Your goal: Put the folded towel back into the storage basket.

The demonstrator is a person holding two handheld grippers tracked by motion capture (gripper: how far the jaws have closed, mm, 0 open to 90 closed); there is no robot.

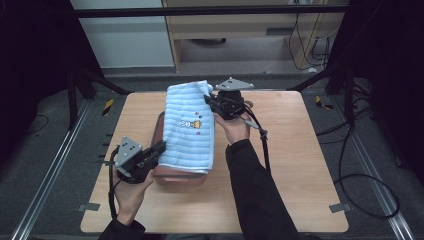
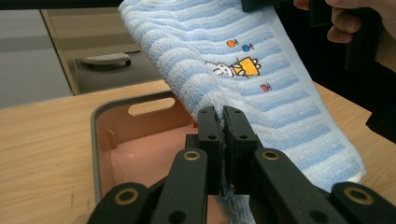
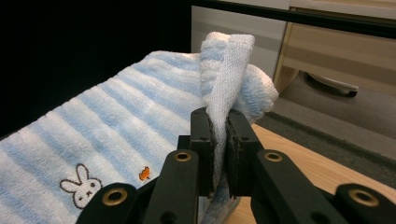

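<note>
We count one towel (image 1: 189, 125), blue and white striped. On it we see one embroidered rabbit (image 2: 220, 70), and around the rabbit three small coloured motifs: two above it and one below. There is one pink tub (image 2: 140, 149), with one slot handle visible in its far wall. We count one wooden counter (image 1: 295, 165). Two claws are at work, a left claw (image 1: 159, 149) and a right claw (image 1: 209, 100), and each has two black jaws. Two grey three-cornered plates top them, one apiece. We count two hands, one per claw.
</note>
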